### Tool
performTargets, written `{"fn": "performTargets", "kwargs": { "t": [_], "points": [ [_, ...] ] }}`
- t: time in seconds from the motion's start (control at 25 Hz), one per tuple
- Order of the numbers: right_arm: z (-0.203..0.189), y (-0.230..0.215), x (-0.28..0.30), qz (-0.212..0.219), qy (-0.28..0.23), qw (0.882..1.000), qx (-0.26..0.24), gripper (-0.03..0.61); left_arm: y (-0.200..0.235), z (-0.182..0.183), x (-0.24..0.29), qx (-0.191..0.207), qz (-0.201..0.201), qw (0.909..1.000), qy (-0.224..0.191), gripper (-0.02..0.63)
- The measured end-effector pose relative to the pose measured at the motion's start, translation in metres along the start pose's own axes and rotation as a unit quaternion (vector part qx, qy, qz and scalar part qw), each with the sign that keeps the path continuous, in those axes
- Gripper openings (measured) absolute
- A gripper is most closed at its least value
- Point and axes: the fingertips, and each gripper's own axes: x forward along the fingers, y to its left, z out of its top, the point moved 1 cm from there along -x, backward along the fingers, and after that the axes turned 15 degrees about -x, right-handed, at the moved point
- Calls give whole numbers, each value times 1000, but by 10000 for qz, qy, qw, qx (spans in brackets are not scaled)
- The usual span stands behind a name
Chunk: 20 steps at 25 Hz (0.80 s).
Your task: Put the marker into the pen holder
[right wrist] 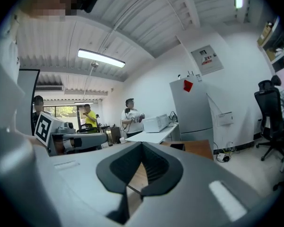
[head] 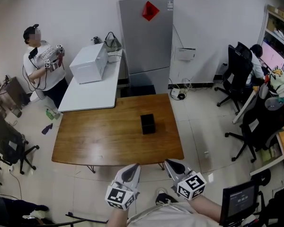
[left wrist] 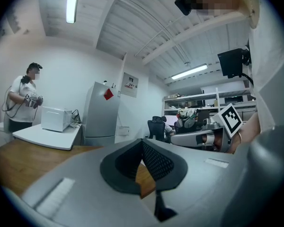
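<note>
The black square pen holder stands on the brown wooden table, right of its middle. No marker shows in any view. My left gripper and right gripper hang side by side just off the table's near edge, well short of the holder. In the left gripper view the jaws of the left gripper meet at the tips with nothing between them. The right gripper looks the same in its own view: shut and empty. Each gripper view shows the other gripper alongside.
A white table with a white microwave adjoins the far left of the wooden one. A grey fridge stands behind. A person holding grippers stands at the far left. Office chairs and desks fill the right side.
</note>
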Motion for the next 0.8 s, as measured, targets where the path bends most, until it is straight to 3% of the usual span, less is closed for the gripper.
{"fn": "performTargets", "kwargs": {
  "t": [0.28, 0.48, 0.8],
  "points": [
    [2, 75, -40, -256, -61, 9993, -276, 0, -13, -27, -77, -68, -240, 9996, 90, 17],
    [-5, 114, -71, -356, -84, 9991, -209, 0, -26, -51, -115, -170, -324, 9990, 276, 17],
    [6, 146, -94, -307, -171, 9979, -536, 0, -48, -45, -146, -159, -373, 9991, 133, 15]
  ]
}}
